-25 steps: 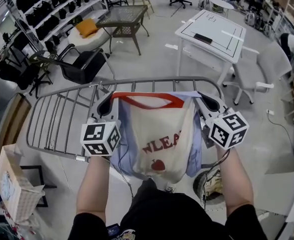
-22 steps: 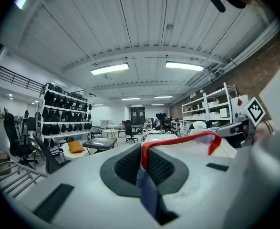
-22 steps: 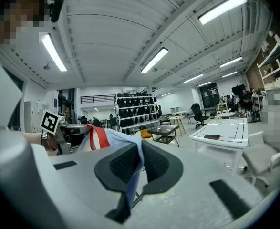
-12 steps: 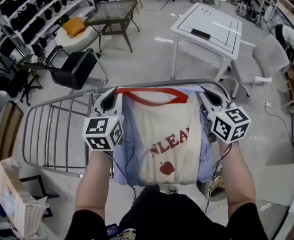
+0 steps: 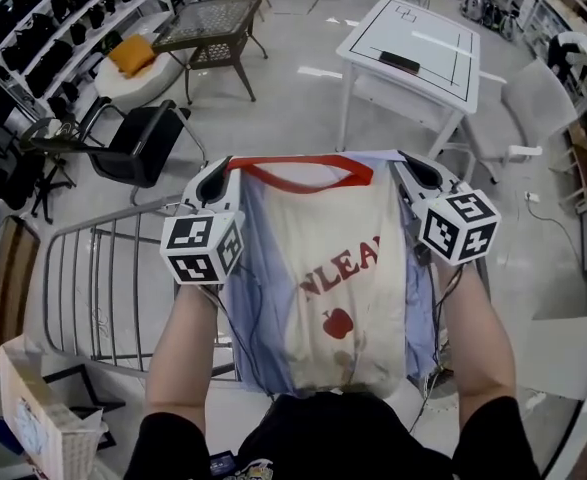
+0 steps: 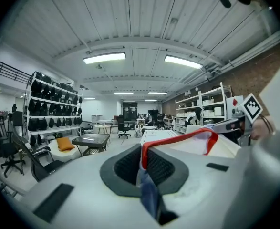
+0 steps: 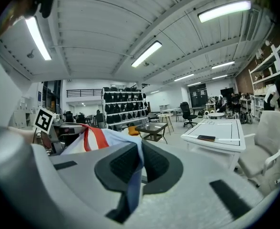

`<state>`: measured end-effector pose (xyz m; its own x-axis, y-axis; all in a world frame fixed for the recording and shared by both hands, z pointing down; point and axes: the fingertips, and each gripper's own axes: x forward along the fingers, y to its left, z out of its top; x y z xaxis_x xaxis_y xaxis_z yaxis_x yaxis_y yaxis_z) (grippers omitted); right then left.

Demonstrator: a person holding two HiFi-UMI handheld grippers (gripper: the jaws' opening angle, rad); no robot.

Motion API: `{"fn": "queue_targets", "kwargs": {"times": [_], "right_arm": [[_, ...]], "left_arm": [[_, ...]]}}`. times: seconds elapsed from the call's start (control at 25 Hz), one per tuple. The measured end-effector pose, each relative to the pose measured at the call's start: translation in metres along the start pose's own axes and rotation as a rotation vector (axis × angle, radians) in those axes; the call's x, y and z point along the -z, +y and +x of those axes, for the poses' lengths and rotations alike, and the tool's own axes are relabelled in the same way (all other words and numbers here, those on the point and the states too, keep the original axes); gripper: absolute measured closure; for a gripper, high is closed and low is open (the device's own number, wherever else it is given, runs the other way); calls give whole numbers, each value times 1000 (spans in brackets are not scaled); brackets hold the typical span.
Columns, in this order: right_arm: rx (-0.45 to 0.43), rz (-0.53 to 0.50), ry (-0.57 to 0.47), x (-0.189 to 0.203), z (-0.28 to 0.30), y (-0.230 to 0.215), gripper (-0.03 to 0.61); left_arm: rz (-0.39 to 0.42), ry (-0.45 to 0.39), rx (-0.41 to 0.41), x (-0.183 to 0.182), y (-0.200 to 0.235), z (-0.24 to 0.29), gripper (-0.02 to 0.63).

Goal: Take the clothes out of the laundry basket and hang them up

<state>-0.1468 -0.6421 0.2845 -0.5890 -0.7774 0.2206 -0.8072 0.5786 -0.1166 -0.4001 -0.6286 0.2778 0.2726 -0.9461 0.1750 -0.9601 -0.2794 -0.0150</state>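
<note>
A cream T-shirt with a red collar, pale blue sleeves and red print hangs stretched between my two grippers. My left gripper is shut on its left shoulder, my right gripper on its right shoulder. In the left gripper view the fabric runs out from between the closed pads of the left gripper. The right gripper view shows the cloth pinched the same way in the right gripper. The grey drying rack lies below and left of the shirt. The laundry basket stands at the bottom left.
A white table and a grey chair stand ahead on the right. A black chair, a dark glass-top table and shelves of black bags are ahead on the left.
Both grippers have carried the stretched shirt forward. Its collar edge was short of the rack's far rail; now it lies beyond that rail, and more of the shirt hangs spread.
</note>
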Motion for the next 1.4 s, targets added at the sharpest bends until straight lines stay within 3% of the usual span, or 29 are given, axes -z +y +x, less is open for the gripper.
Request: {"fn": "queue_targets", "kwargs": {"times": [0.36, 0.64, 1.08, 1.4], "right_arm": [[54, -5, 45, 16, 41, -23, 561], [96, -9, 155, 63, 72, -42, 561], [129, 5, 281, 119, 90, -54, 558], [120, 9, 302, 128, 90, -54, 524]], "left_arm": [[0, 34, 18, 15, 20, 50, 601], [23, 159, 25, 73, 23, 83, 601], [83, 341, 23, 143, 20, 99, 599], [83, 375, 62, 154, 18, 91, 582]]}}
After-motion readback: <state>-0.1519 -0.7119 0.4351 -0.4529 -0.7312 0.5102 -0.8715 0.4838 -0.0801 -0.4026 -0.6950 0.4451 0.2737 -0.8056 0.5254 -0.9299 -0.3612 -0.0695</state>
